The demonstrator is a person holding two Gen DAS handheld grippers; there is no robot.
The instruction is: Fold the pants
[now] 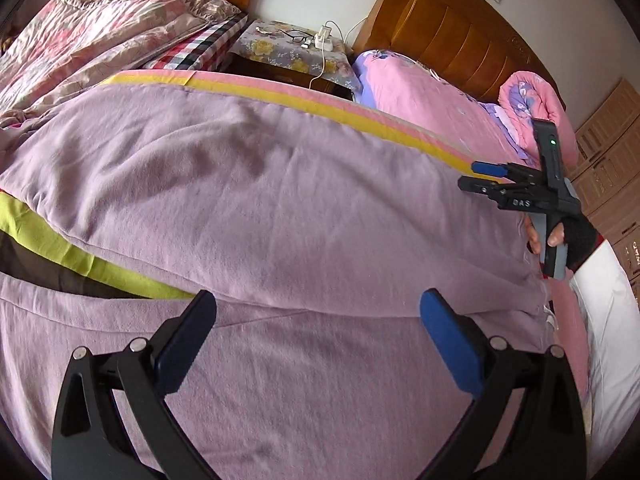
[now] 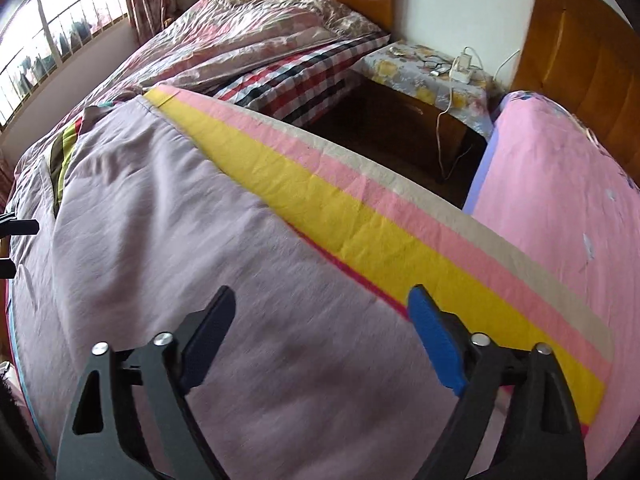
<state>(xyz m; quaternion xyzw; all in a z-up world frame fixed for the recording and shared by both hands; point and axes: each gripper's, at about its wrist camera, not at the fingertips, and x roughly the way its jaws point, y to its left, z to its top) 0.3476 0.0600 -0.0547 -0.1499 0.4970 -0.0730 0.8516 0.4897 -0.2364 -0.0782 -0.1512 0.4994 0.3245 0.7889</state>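
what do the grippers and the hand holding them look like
Both are black plastic two-finger tools. The left gripper and right gripper each have one blue pad and one dark pad, plus silver pivot screws on angular arms with triangular cutouts. Seen from the left wrist, the right tool has a grey handle, white lettering and a green light. The person's hand wears a black fingerless glove.

one pair of lilac pants; two hand-held grippers, left and right; two wooden headboards; one nightstand
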